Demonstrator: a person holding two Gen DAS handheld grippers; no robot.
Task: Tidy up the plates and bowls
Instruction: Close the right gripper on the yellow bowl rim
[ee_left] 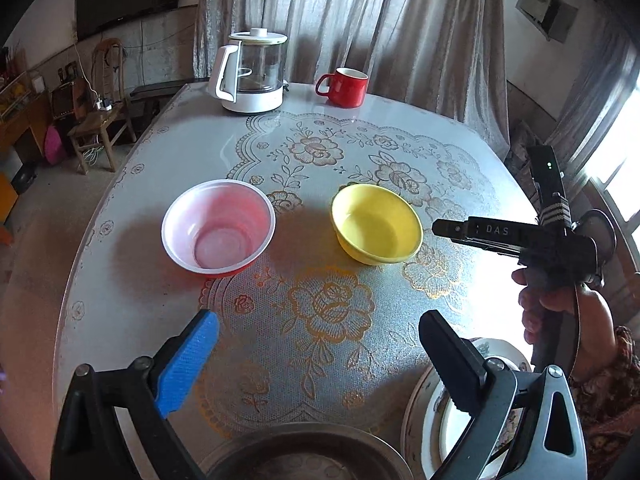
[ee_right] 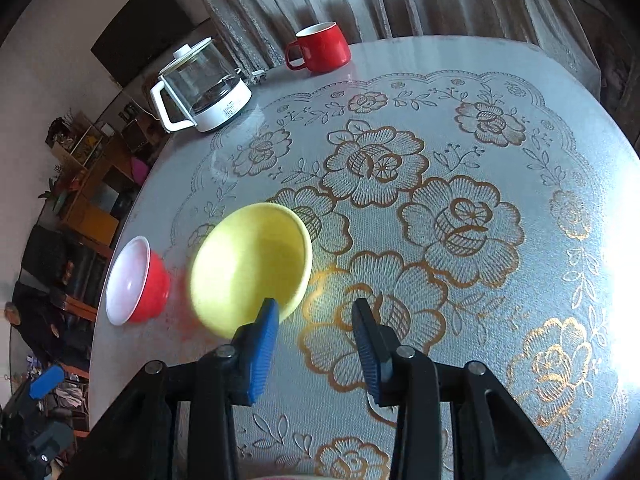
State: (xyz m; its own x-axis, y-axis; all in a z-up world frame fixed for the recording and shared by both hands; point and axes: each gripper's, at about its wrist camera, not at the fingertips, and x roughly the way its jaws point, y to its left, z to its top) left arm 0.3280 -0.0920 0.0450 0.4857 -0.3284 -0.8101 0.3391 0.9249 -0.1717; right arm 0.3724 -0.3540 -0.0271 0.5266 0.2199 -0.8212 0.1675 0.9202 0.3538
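Two bowls sit on the desk (ee_left: pixel 160 152) ahead of the left hand-held gripper (ee_left: pixel 316 344) — the plastic bowl (ee_left: pixel 218 229) ahead-left, the ceramic bowl (ee_left: pixel 377 224) ahead-right, well apart. Far behind them, at the desk's far edge: kettle (ee_left: pixel 252 74) left, mug (ee_left: pixel 344 87) right. Close in, under the left hand-held gripper: a metal pan (ee_left: pixel 312 446), with stacked plates (ee_left: pixel 424 404) just beside it on the right. The right hand-held gripper (ee_right: pixel 316 316) has the ceramic bowl just ahead-left — its left finger overlaps the bowl's rim; contact cannot be told.
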